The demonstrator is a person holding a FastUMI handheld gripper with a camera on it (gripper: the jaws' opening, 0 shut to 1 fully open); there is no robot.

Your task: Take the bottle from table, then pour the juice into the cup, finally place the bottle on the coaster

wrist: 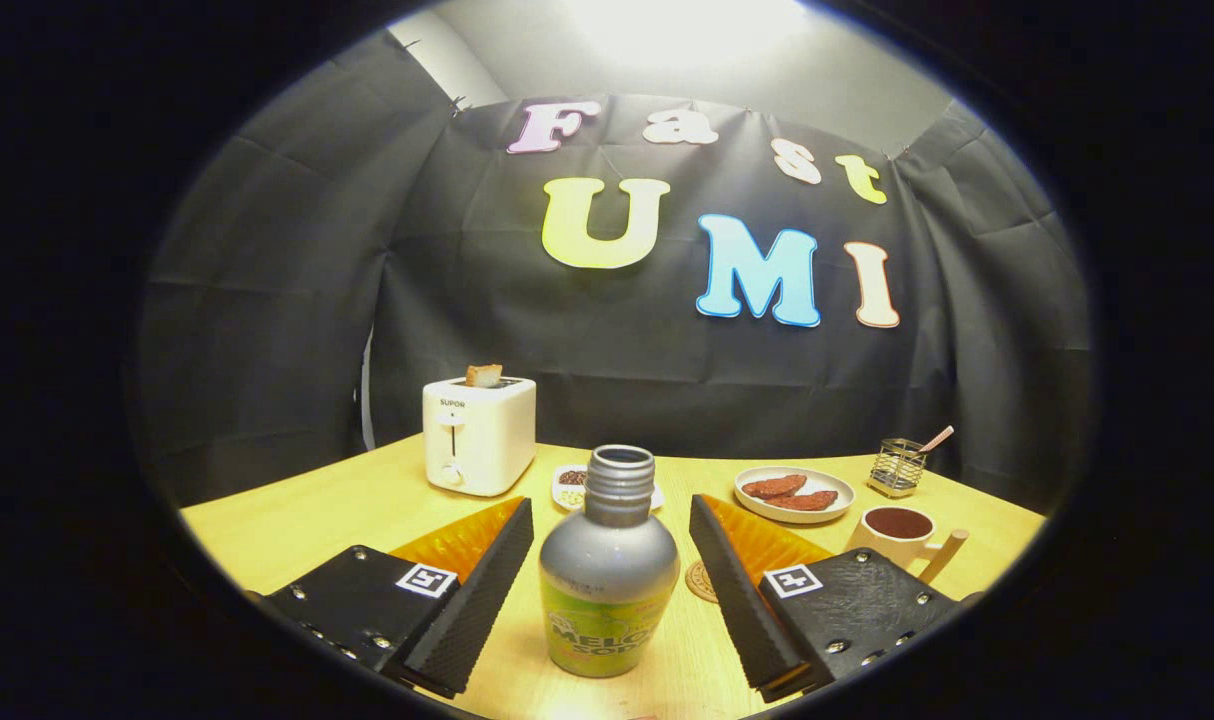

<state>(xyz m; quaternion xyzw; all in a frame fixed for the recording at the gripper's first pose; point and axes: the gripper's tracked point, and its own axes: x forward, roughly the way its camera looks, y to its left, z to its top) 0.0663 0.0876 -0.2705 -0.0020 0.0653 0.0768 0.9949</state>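
Currently the tongs (pixel 607 570) gape wide around the uncapped soda bottle (pixel 608 580), gripping nothing; uneven closing could topple it.

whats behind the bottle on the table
Behind the bottle, which stands between the open gripper fingers, a small dish peeks out both sides; its middle is covered. The coaster lies just beside it.

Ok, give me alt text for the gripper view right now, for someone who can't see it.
An uncapped bottle stands upright on the wooden table between the open gripper fingers, untouched. Just behind its right side lies a coaster; farther right stands a cup, with a plate and a toaster beyond.
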